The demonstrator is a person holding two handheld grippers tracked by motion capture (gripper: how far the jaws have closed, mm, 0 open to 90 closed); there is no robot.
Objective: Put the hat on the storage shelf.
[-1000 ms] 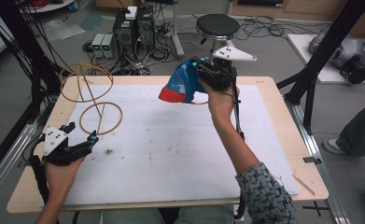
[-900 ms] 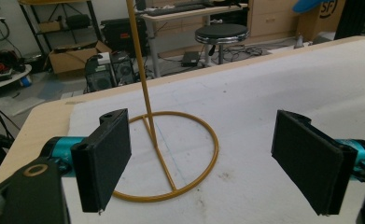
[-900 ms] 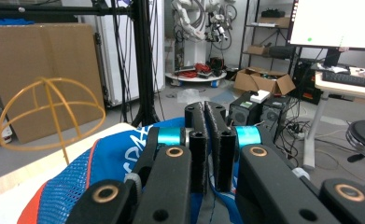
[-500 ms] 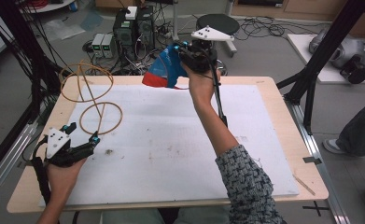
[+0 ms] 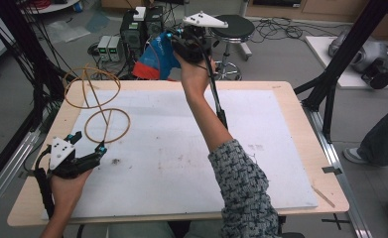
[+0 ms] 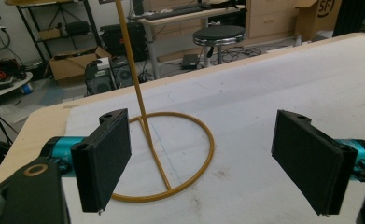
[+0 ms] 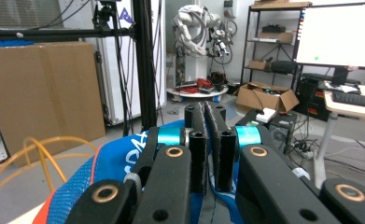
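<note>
Now carried higher toward the frame's top centre, past the surface's far edge: blue-and-red fabric bag (image 5: 158, 59) pinched in right claw (image 5: 174, 42); left claw (image 5: 88, 148) spread, idle beside yellow wire ring stand (image 5: 99, 106).

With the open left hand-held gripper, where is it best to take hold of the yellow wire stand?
Probably the slanted rod just above the base ring of the yellow wire stand, coming level from the person's side: the rod rises between the open jaws of the left hand-held gripper.

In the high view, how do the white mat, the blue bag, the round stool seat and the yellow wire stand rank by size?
1. White mat.
2. Yellow wire stand.
3 and 4. Blue bag and stool seat: they look alike, and the bag is raised nearer the camera, so unranked.
</note>
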